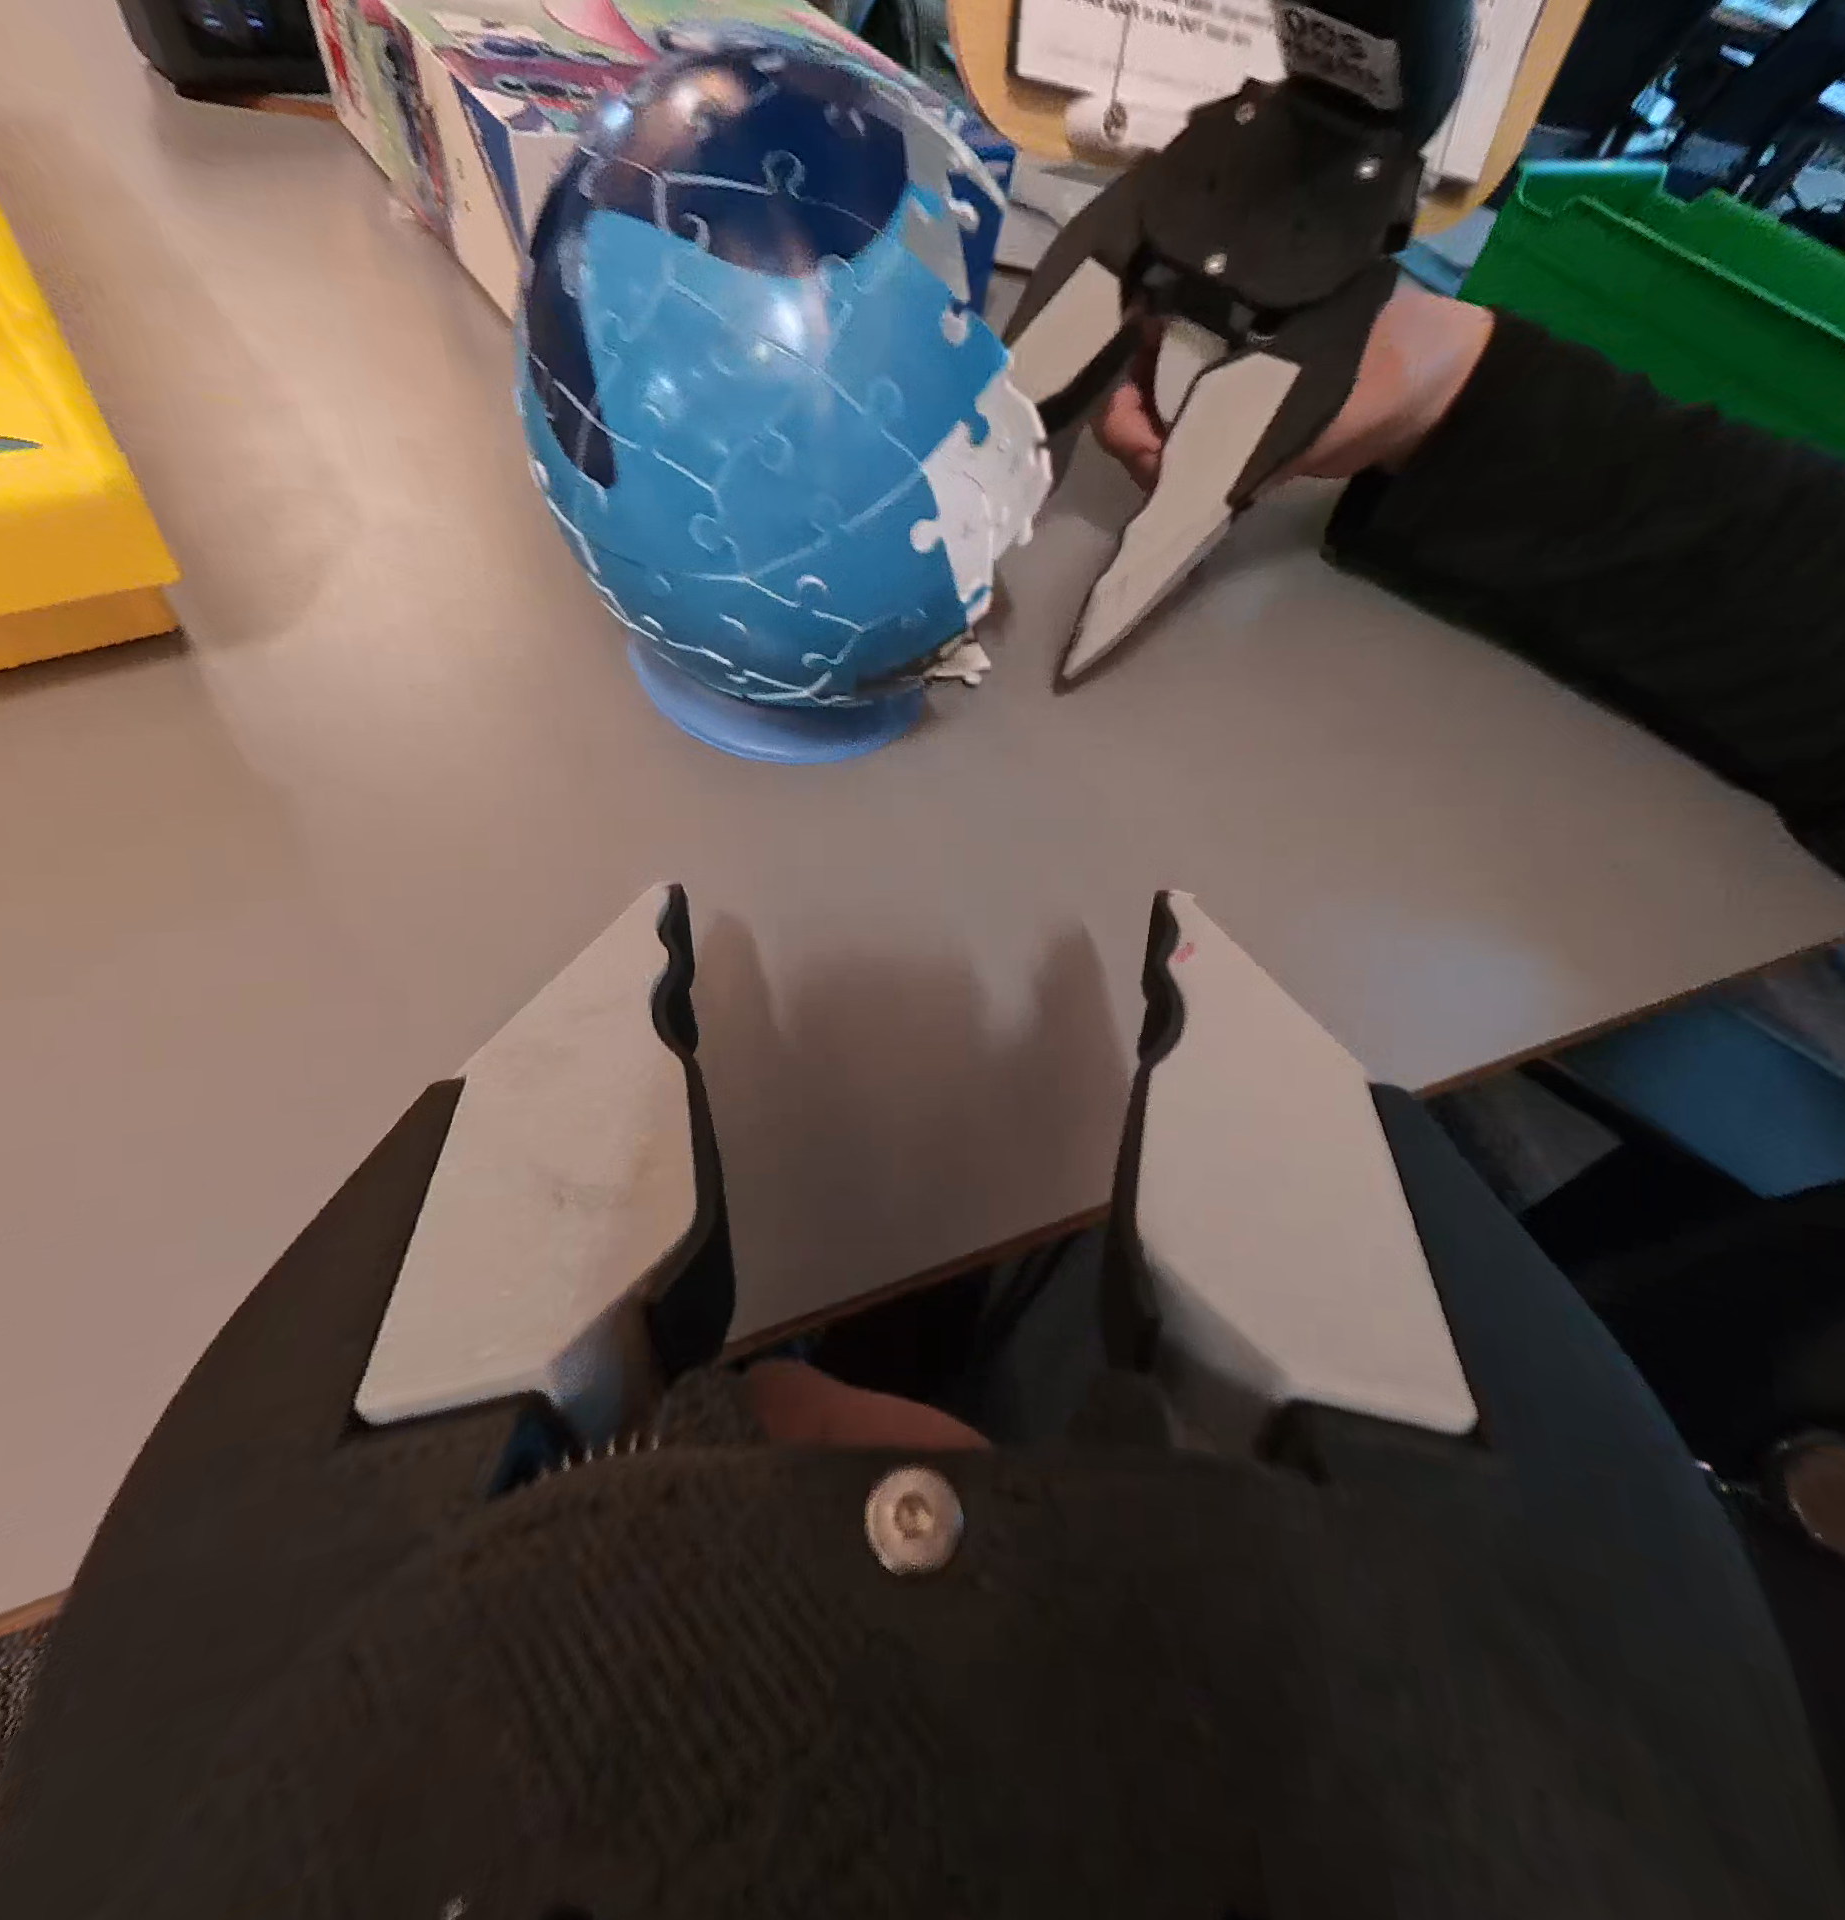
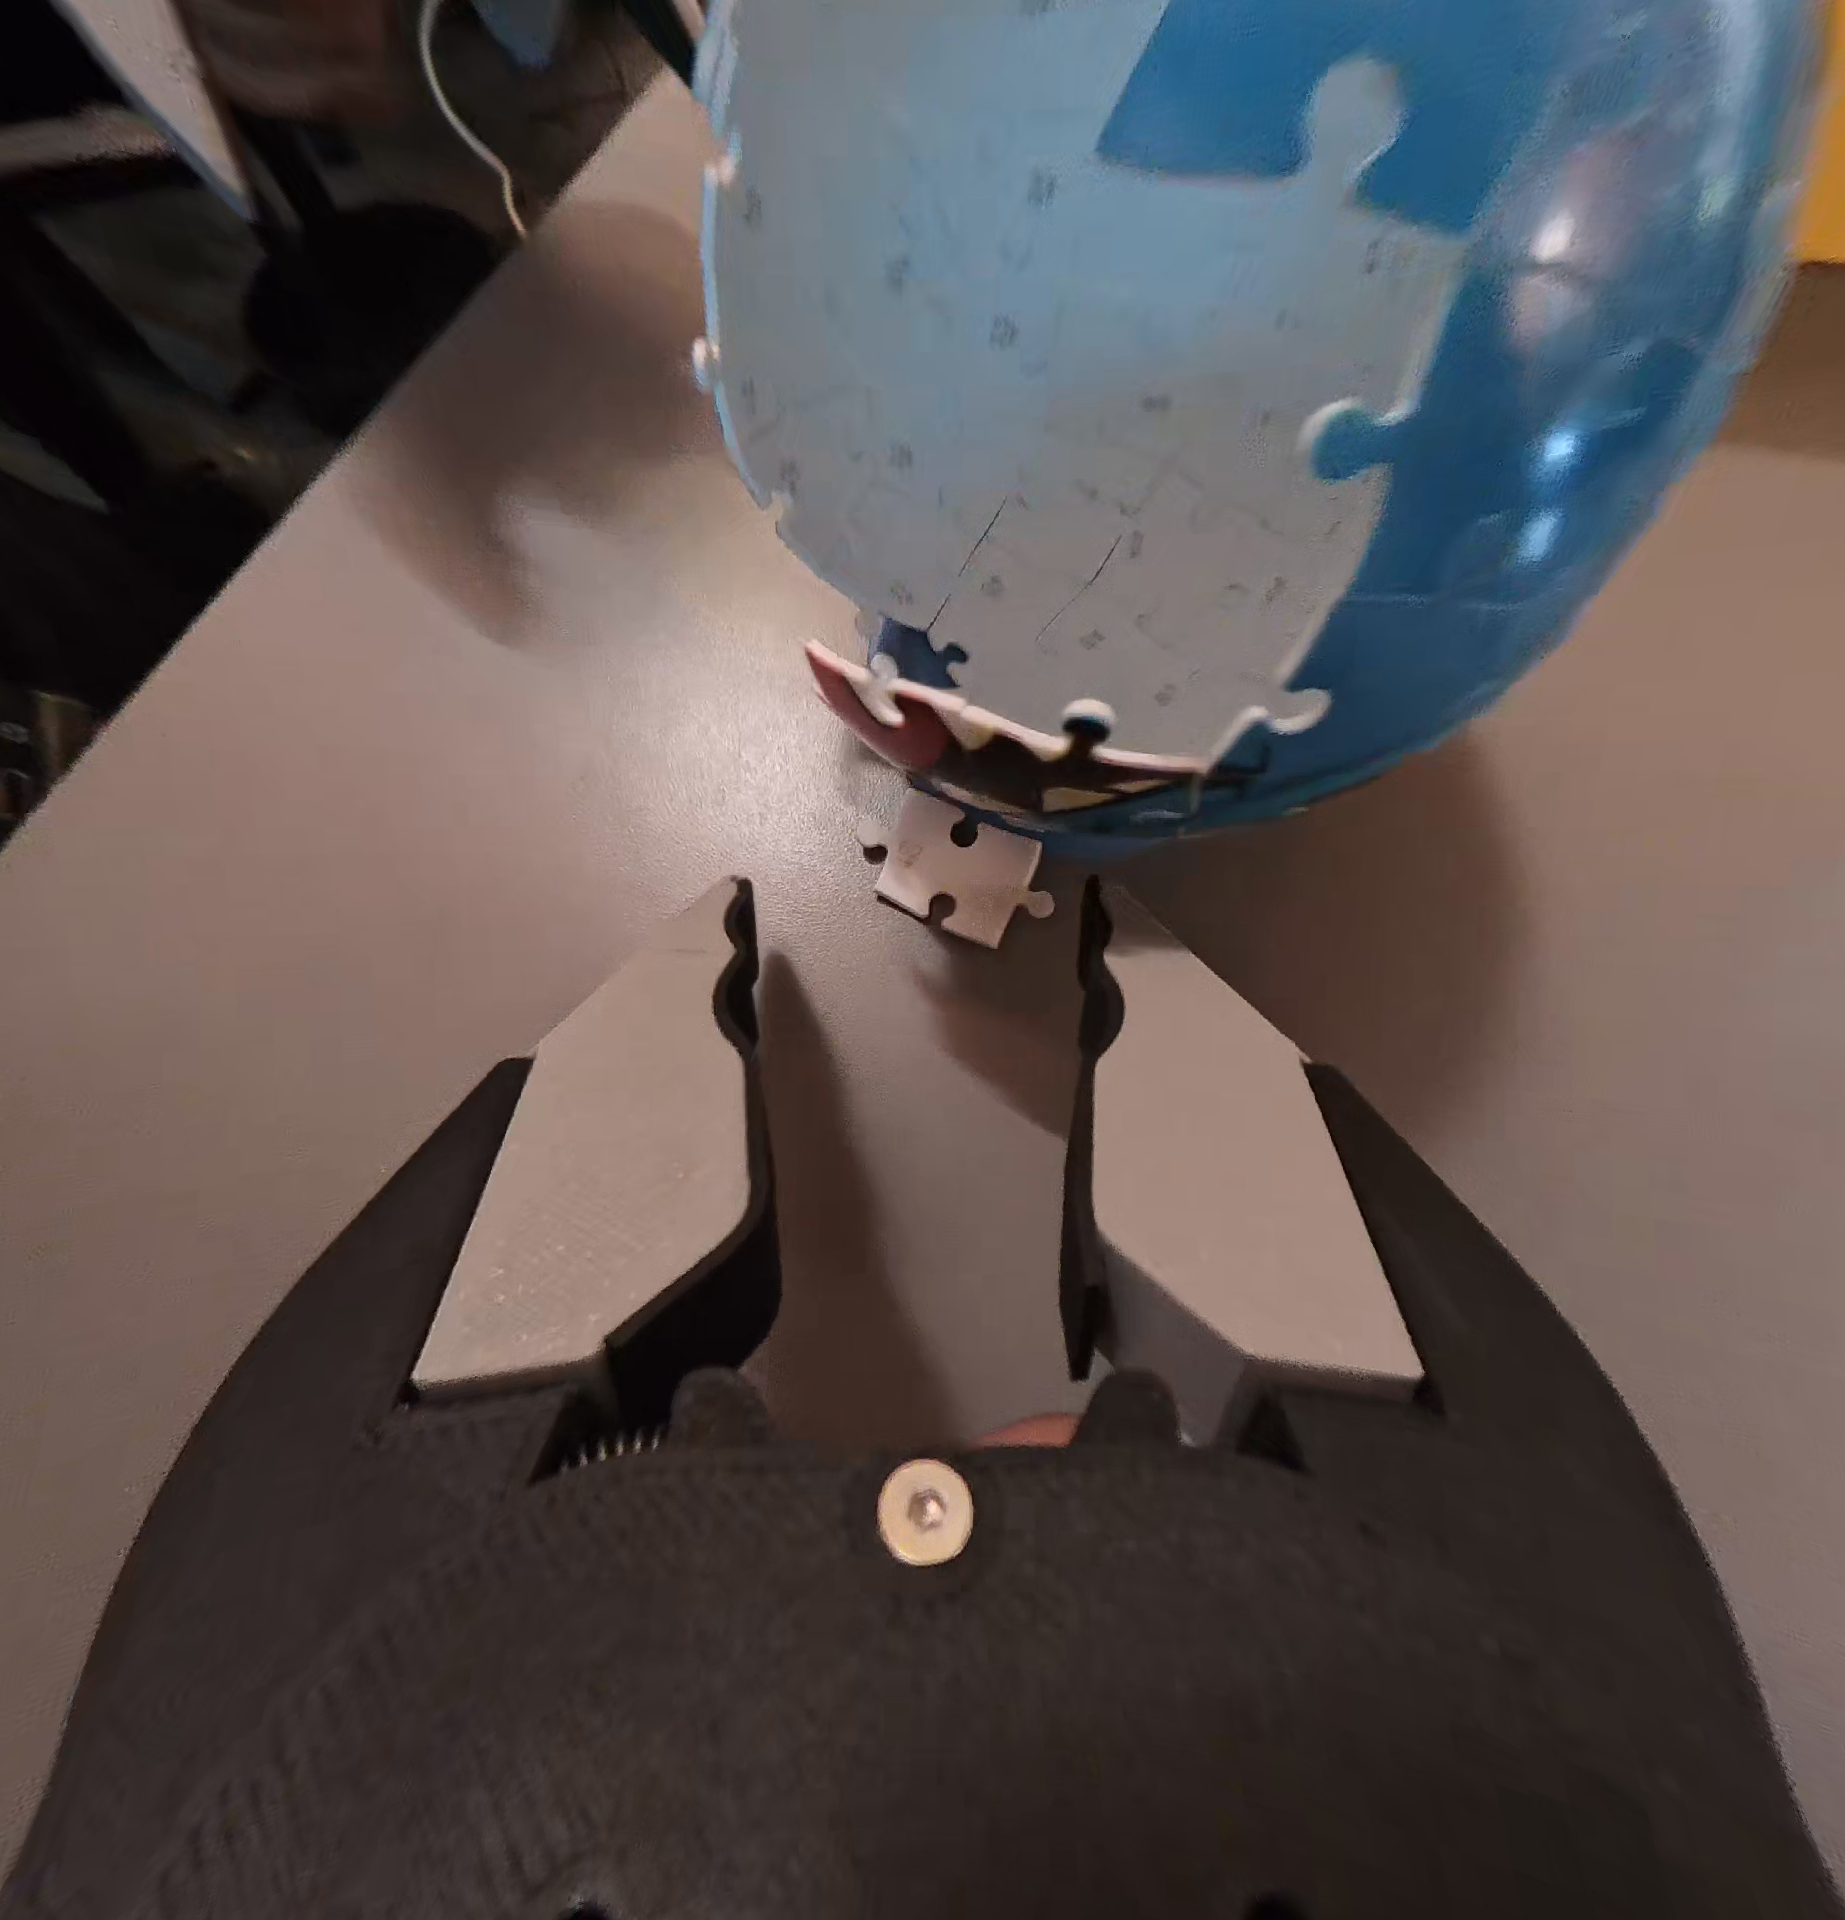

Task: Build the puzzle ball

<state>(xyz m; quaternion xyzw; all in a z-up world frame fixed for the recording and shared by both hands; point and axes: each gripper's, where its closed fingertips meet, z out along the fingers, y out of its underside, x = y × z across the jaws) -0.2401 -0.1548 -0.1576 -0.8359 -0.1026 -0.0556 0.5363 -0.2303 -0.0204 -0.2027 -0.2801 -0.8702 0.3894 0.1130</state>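
Observation:
A partly built blue puzzle ball [image 1: 762,436] stands on a round blue base [image 1: 772,722] on the grey table [image 1: 378,935]. Its top has an opening, and pale pieces cover its right side. In the right wrist view the ball [image 2: 1209,364] fills the upper frame. A loose white puzzle piece [image 2: 959,868] lies on the table under the ball's edge. My right gripper [image 2: 913,899] is open and empty, with its tips just short of that piece. It also shows in the left wrist view [image 1: 1063,561], right of the ball. My left gripper [image 1: 918,909] is open and empty, well in front of the ball.
A yellow box [image 1: 35,447] sits at the left. The puzzle's printed carton [image 1: 430,114] lies behind the ball. A green bin [image 1: 1676,281] is at the far right. A dark-sleeved arm [image 1: 1624,551] holds the right gripper. The table edge [image 1: 1313,1132] runs close on the right. The gap from one gripper's tips to the other's is roughly 15 cm.

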